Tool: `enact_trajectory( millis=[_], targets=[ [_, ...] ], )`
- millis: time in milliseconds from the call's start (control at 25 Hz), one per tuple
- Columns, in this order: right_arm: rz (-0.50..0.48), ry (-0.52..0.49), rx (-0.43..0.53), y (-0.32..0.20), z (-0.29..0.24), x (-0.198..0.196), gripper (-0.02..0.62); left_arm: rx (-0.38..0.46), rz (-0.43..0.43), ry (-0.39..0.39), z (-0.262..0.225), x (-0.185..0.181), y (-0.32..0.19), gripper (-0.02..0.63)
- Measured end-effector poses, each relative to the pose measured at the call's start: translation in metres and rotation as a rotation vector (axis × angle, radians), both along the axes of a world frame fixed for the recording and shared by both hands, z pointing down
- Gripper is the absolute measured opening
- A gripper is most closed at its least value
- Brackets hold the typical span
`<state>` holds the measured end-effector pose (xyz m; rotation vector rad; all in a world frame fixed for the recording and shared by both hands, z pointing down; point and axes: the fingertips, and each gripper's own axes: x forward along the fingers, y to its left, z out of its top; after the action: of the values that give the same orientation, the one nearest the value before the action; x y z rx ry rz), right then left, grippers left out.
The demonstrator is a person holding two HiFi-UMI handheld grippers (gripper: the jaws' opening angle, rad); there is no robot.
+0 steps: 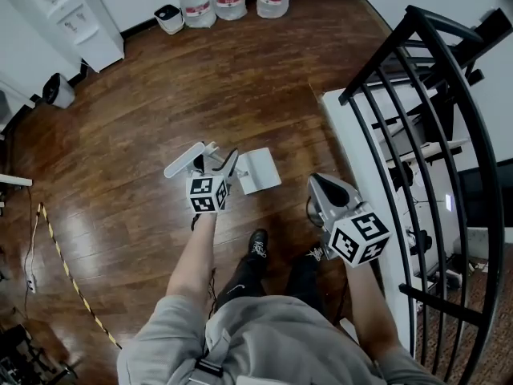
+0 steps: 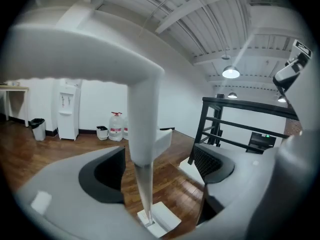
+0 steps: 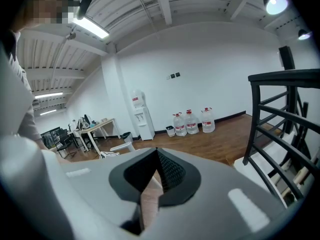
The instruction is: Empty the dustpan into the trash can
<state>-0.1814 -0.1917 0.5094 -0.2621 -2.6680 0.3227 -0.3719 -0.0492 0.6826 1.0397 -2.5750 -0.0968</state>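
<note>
A: Where's the dustpan [image 1: 258, 169]?
B: On the floor [image 1: 144, 135]; its upright handle [image 2: 145, 134] stands between the left gripper [image 2: 160, 169]'s spread jaws, ungripped; right gripper [image 3: 156, 156] clenched, empty.
A: Step?
B: Taking hold, I'd judge; next, clamp the handle, carry it to a trash can [image 1: 58, 90]; pan's and can's contents can't be made out.

Head cam looks steeply down; L/R gripper views, seemingly near-level, share jugs [image 3: 191, 121].

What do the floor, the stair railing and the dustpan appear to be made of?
The floor looks like varnished wood planks: grain, seams and glossy glare. The railing is probably black-painted metal, given its thin bars. The dustpan seems matte white plastic, smooth and moulded.
</note>
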Motion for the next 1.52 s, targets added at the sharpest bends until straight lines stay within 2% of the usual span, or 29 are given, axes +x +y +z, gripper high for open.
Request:
enact_trajectory(
  millis=[120, 200, 280, 360, 400, 560, 600, 760, 920, 1080, 1320, 1520],
  targets=[
    [0.013, -0.021, 0.004, -0.002, -0.010, 0.003, 0.000, 0.024, -0.025, 0.062, 0.005, 0.020, 0.018, 0.419],
    [0.025, -0.038, 0.006, -0.006, -0.017, 0.005, 0.000, 0.037, -0.003, 0.094, 0.001, 0.039, 0.020, 0.394],
    [0.039, -0.054, 0.008, -0.010, -0.025, 0.007, 0.000, 0.042, 0.042, 0.083, -0.015, 0.060, 0.017, 0.323],
    [0.057, -0.069, 0.011, -0.016, -0.033, 0.010, 0.000, 0.056, 0.086, 0.042, -0.041, 0.079, 0.011, 0.221],
    [0.068, -0.078, 0.013, -0.019, -0.037, 0.012, 0.000, 0.064, 0.114, 0.023, -0.054, 0.087, 0.006, 0.191],
    [0.108, -0.126, 0.024, -0.033, -0.060, 0.017, 0.000, 0.102, 0.272, -0.050, -0.111, 0.115, -0.029, 0.025],
    [0.117, -0.139, 0.028, -0.036, -0.066, 0.018, 0.000, 0.112, 0.318, -0.060, -0.126, 0.120, -0.040, 0.006],
    [0.151, -0.174, 0.038, -0.048, -0.084, 0.025, 0.000, 0.129, 0.481, -0.047, -0.178, 0.141, -0.085, 0.006],
    [0.158, -0.204, 0.055, -0.054, -0.099, 0.028, 0.000, 0.163, 0.577, -0.053, -0.232, 0.156, -0.121, 0.006],
    [0.155, -0.225, 0.090, -0.062, -0.113, 0.034, 0.000, 0.173, 0.660, -0.036, -0.266, 0.176, -0.147, 0.006],
    [0.170, -0.272, 0.089, -0.073, -0.133, 0.041, 0.000, 0.181, 0.726, -0.072, -0.299, 0.191, -0.173, 0.006],
    [0.197, -0.292, 0.107, -0.083, -0.144, 0.046, 0.000, 0.169, 0.754, -0.084, -0.309, 0.192, -0.189, 0.006]
  ],
)
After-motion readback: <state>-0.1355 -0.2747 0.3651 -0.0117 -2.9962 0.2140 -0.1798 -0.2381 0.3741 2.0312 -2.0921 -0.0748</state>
